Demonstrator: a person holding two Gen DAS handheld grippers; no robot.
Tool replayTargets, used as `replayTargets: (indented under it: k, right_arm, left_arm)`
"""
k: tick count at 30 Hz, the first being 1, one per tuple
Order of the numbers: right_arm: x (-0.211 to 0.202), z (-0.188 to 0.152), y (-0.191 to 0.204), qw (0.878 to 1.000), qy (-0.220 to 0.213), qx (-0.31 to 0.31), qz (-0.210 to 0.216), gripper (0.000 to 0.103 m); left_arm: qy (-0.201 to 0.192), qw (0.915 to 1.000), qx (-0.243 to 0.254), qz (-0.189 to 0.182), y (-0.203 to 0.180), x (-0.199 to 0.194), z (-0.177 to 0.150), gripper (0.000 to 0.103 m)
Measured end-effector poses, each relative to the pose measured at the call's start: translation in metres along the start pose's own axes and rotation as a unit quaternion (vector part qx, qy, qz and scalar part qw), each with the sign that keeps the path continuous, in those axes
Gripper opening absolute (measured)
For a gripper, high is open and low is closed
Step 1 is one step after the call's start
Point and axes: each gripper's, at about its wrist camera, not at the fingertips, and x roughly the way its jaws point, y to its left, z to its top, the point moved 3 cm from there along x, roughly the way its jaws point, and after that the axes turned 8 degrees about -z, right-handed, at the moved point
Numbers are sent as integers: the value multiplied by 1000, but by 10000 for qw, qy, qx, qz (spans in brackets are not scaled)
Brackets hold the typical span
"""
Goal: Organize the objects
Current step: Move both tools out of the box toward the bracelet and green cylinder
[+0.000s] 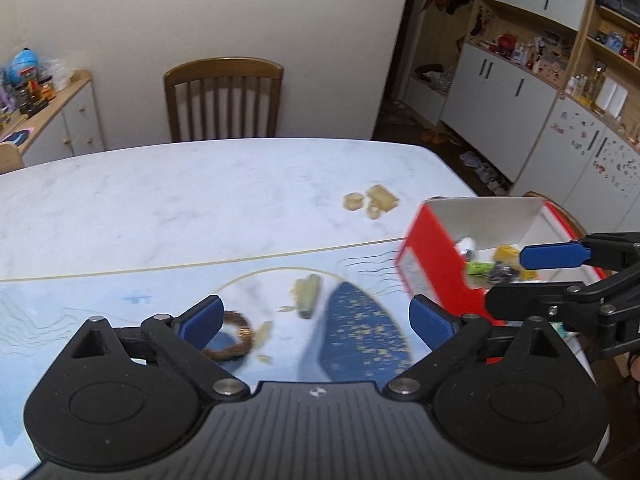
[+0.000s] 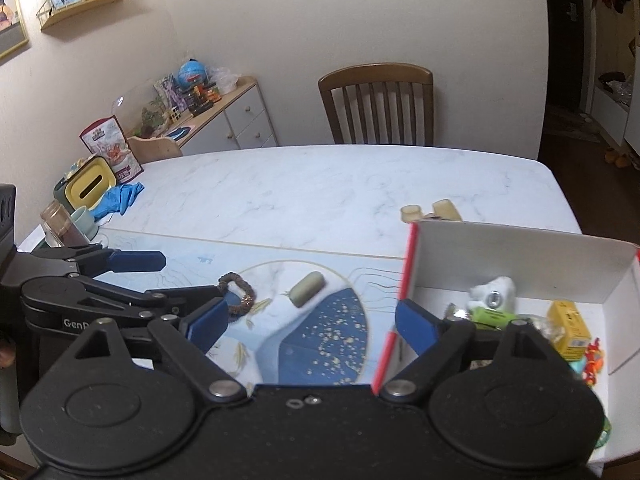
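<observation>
A red and white open box [image 2: 516,256] stands at the table's right and holds several small items, among them a yellow box [image 2: 568,328] and a green packet [image 2: 490,316]; it also shows in the left wrist view [image 1: 436,256]. A brown bead bracelet [image 2: 238,292] and an olive pill-shaped piece [image 2: 307,289] lie on the blue mat. The bracelet [image 1: 232,338] and the olive piece [image 1: 308,294] sit just ahead of my left gripper [image 1: 316,316], which is open and empty. My right gripper [image 2: 312,322] is open and empty, its right finger over the box's edge. Beige pieces [image 1: 370,200] lie further back.
A wooden chair [image 2: 378,104] stands at the table's far side. A yellow tissue box [image 2: 90,188], a blue cloth [image 2: 120,196], a cup and a jar [image 2: 60,224] sit at the table's left. A sideboard [image 2: 224,120] stands by the wall, cabinets [image 1: 520,92] to the right.
</observation>
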Motion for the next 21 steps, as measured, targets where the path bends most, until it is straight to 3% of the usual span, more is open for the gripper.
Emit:
replayTargets:
  k: [7,21]
  right_arm:
    - [29,9,22,9997,133,-56,-177,90]
    - [106,22,44,9959,570,91,-700,90]
  left_arm:
    - [-122,9996,-121,210,49,7,-8,102]
    - [381,9989,-153,204,110,63,-30,103]
